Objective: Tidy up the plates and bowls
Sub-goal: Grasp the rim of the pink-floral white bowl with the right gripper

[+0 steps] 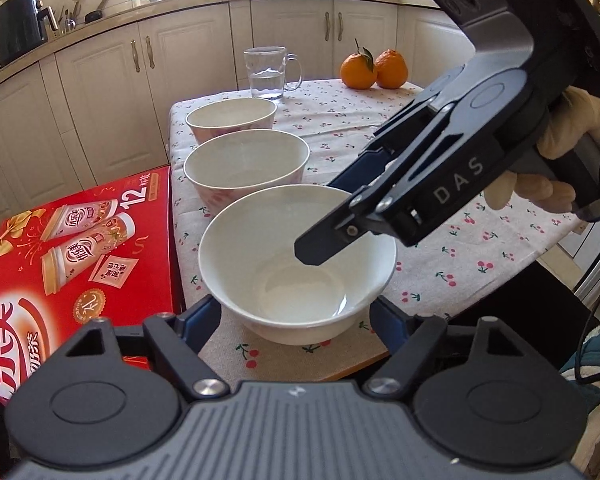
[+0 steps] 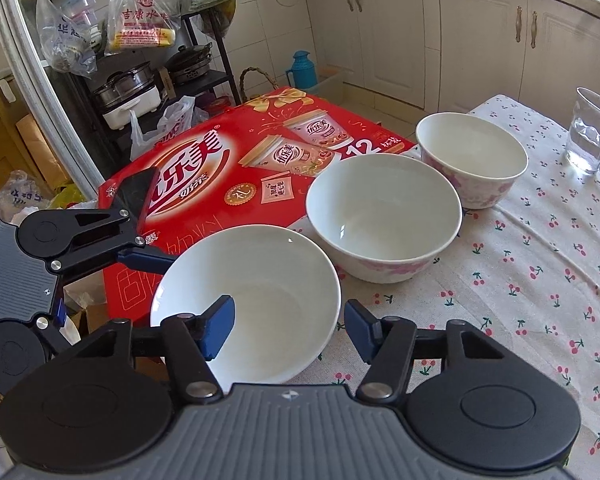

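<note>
Your right gripper (image 2: pixel 288 330) is spread astride the near bowl's (image 2: pixel 260 304) rim, one finger inside, one outside. Your left gripper (image 1: pixel 296 312), also spread, flanks it. The next bowl (image 2: pixel 384 216) lies just beyond on the worktop (image 2: pixel 540 280), straight ahead.

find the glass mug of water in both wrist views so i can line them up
Left wrist: the glass mug stands top centre, at the table's far end, behind the row of three bowls.
Right wrist: the mug is at the right edge, upper half, beyond the farthest bowl.
Shared landmark: the red gift box beside the table.
</note>
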### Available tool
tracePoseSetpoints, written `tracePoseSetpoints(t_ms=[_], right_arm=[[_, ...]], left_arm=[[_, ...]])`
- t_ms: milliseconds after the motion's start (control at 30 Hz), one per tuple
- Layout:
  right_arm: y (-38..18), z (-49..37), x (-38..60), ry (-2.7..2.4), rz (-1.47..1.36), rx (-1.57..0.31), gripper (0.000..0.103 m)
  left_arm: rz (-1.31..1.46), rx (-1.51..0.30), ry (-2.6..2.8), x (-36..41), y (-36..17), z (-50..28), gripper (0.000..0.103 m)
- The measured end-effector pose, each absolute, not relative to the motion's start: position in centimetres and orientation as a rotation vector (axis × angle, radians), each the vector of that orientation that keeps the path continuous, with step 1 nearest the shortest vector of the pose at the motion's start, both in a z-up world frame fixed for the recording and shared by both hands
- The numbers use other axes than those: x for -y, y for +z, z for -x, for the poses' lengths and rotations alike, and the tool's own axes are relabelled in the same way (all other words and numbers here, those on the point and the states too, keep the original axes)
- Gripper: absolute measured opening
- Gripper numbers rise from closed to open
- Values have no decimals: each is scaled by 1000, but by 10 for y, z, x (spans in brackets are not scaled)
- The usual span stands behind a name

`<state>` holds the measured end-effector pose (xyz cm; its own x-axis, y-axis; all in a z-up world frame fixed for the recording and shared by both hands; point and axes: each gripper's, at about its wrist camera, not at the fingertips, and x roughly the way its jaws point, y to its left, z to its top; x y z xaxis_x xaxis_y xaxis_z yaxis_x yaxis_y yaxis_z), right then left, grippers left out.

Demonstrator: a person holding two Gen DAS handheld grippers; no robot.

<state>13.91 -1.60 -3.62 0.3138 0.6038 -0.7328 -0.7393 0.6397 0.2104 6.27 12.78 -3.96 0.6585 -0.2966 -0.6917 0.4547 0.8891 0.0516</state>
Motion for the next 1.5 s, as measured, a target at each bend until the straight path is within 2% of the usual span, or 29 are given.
tracePoseSetpoints(t_ms=[100,600,1500], right_arm=[[-37,-141,15,902,166,-886,62],[-33,-136,29,890,141,-876,64],[-25,-126,143,644,110,-864,65]], left_arm=[[-233,-736,-433,-128,-39,-63,80],[-269,-727,-470,-113,-32,-65,80],[-313,-689,-715,-18,-29,-99,80]])
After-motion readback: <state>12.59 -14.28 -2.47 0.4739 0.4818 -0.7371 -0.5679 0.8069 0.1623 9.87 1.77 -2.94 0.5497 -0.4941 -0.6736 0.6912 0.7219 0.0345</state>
